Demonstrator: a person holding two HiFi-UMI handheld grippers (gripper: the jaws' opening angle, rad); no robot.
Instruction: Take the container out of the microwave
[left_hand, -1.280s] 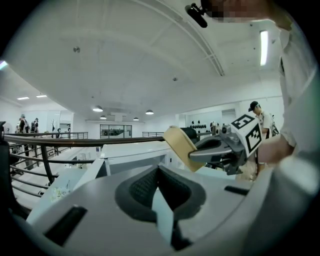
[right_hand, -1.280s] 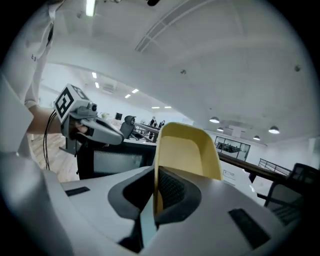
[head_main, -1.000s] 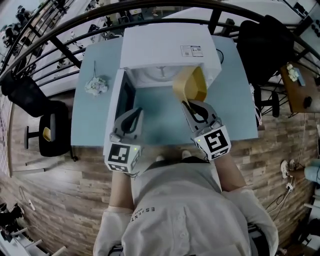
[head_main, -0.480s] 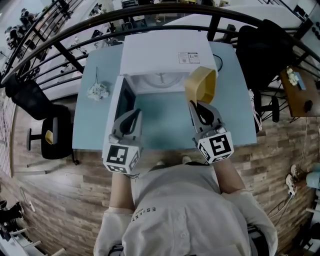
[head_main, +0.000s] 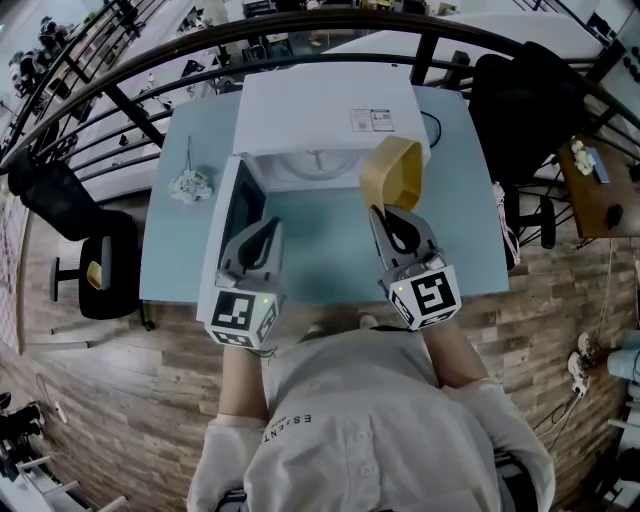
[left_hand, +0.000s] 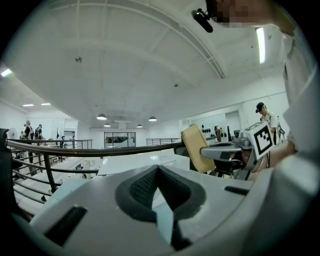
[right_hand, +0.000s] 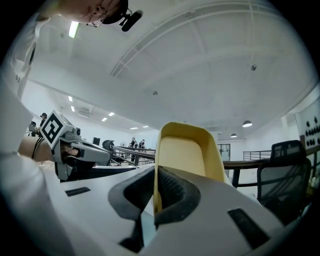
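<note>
The white microwave stands at the back of the light blue table, its door swung open to the left and the turntable showing inside. The yellow container hangs tilted on its side in front of the microwave's right half, clear of the opening. My right gripper is shut on its rim; in the right gripper view the container rises from between the jaws. My left gripper is shut and holds nothing, near the open door. From the left gripper view the container shows at the right.
A small white bunch lies on the table's left part. A black chair stands at the left, another at the back right. A dark railing curves behind the table. A wooden desk stands far right.
My right gripper has carried the container a little up and to the right, away from the microwave opening. The left gripper has risen slightly, still shut.
</note>
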